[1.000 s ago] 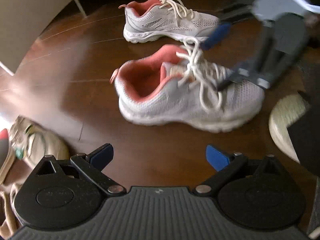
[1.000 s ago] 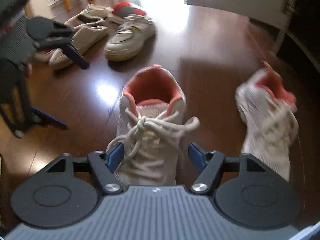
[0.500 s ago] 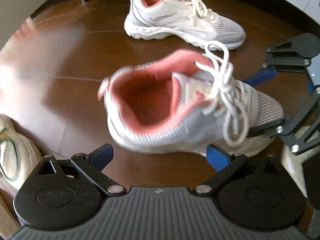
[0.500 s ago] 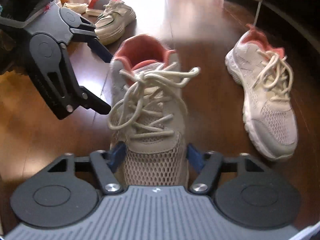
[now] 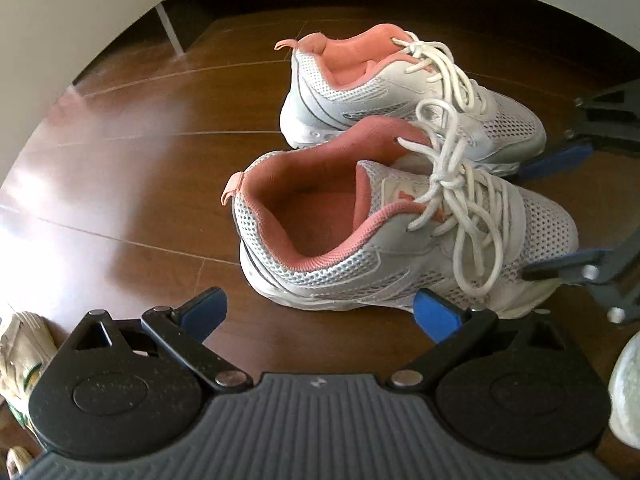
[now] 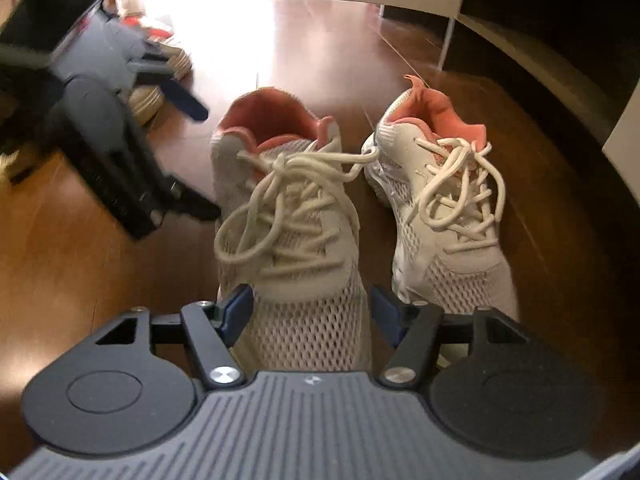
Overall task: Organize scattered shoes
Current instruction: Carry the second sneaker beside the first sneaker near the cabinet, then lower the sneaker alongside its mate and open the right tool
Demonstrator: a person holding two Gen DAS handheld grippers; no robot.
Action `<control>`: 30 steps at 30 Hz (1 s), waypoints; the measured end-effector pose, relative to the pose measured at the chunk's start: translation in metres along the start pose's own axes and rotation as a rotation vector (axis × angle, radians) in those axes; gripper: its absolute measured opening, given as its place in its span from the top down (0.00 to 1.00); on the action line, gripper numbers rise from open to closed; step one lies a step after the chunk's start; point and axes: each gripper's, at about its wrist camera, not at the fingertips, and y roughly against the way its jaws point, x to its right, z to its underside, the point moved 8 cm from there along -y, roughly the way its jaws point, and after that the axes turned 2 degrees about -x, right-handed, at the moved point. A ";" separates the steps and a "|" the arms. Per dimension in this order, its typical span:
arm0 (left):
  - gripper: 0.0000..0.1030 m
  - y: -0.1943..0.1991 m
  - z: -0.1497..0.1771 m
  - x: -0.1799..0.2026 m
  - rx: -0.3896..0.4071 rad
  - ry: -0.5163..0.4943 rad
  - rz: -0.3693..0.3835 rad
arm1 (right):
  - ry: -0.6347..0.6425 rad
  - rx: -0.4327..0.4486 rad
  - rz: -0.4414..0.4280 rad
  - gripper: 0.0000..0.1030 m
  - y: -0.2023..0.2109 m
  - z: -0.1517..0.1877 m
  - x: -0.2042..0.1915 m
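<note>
Two white mesh sneakers with pink linings stand side by side on the wooden floor. My right gripper (image 6: 312, 312) is shut on the toe of the near sneaker (image 6: 296, 220); in the left wrist view this sneaker (image 5: 380, 240) sits in front, with the right gripper's blue fingers (image 5: 560, 264) at its toe. Its mate (image 6: 444, 208) stands close on its right, farther back in the left wrist view (image 5: 400, 92). My left gripper (image 5: 320, 312) is open and empty, just behind the near sneaker's heel; it shows as a blurred dark shape in the right wrist view (image 6: 120, 140).
More shoes lie behind: a beige sneaker (image 5: 20, 360) at the left edge, a pale shoe (image 5: 626, 392) at the right edge, and striped-sole shoes (image 6: 160, 76) at far left. A white cabinet (image 5: 60, 20) with a leg (image 6: 446, 44) stands beyond the pair.
My right gripper has carried the near sneaker over beside its mate, so the two now stand close and parallel. My left gripper has followed along behind the heel, staying open.
</note>
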 end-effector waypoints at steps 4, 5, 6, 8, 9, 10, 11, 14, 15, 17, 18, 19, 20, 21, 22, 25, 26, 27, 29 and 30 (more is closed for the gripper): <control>0.01 -0.011 -0.003 0.004 -0.006 -0.017 0.006 | 0.010 -0.008 0.022 0.35 0.002 0.008 -0.003; 0.01 -0.012 -0.004 0.005 -0.006 -0.022 0.011 | 0.010 -0.009 0.027 0.35 0.002 0.010 -0.003; 0.01 -0.013 -0.005 0.007 -0.003 -0.035 0.013 | 0.011 -0.010 0.033 0.35 0.002 0.011 -0.004; 0.01 -0.015 -0.009 0.011 0.006 -0.064 0.013 | 0.011 -0.012 0.044 0.35 0.002 0.015 -0.005; 0.01 -0.017 -0.011 0.013 0.013 -0.073 0.013 | 0.012 -0.013 0.049 0.36 0.001 0.017 -0.005; 0.01 -0.018 -0.015 0.013 0.020 -0.080 0.013 | 0.012 -0.013 0.055 0.36 0.001 0.018 -0.006; 0.01 -0.019 -0.018 0.014 0.028 -0.086 0.013 | 0.010 -0.014 0.058 0.36 0.001 0.019 -0.005; 0.01 -0.025 -0.027 0.012 0.040 -0.076 0.010 | -0.017 -0.009 0.080 0.36 -0.002 0.016 0.001; 0.01 -0.026 -0.028 0.012 0.041 -0.073 0.013 | -0.029 -0.007 0.085 0.36 -0.004 0.015 0.003; 0.01 -0.029 -0.033 0.011 0.045 -0.070 0.016 | -0.042 -0.008 0.093 0.36 -0.005 0.013 0.006; 0.01 -0.031 -0.035 0.011 0.049 -0.071 0.016 | -0.047 -0.009 0.098 0.36 -0.006 0.012 0.007; 0.01 -0.032 -0.038 0.011 0.053 -0.071 0.017 | -0.054 -0.010 0.105 0.36 -0.007 0.011 0.009; 0.01 -0.034 -0.040 0.012 0.055 -0.074 0.021 | -0.060 -0.012 0.109 0.36 -0.008 0.010 0.011; 0.00 -0.034 -0.041 0.013 0.056 -0.079 0.024 | -0.065 -0.014 0.110 0.36 -0.008 0.010 0.012; 0.00 -0.034 -0.041 0.014 0.058 -0.084 0.025 | -0.067 -0.016 0.112 0.36 -0.008 0.010 0.013; 0.00 -0.037 -0.044 0.016 0.065 -0.091 0.029 | -0.063 -0.014 0.117 0.37 -0.009 0.010 0.015; 0.00 -0.037 -0.045 0.016 0.067 -0.091 0.029 | -0.066 -0.014 0.122 0.37 -0.009 0.010 0.015; 0.00 -0.038 -0.046 0.016 0.069 -0.089 0.029 | -0.068 -0.015 0.127 0.37 -0.008 0.011 0.016; 0.00 -0.040 -0.051 0.017 0.075 -0.084 0.028 | -0.071 -0.017 0.136 0.37 -0.008 0.011 0.017; 0.00 -0.040 -0.052 0.018 0.077 -0.082 0.028 | -0.074 -0.018 0.142 0.38 -0.008 0.012 0.019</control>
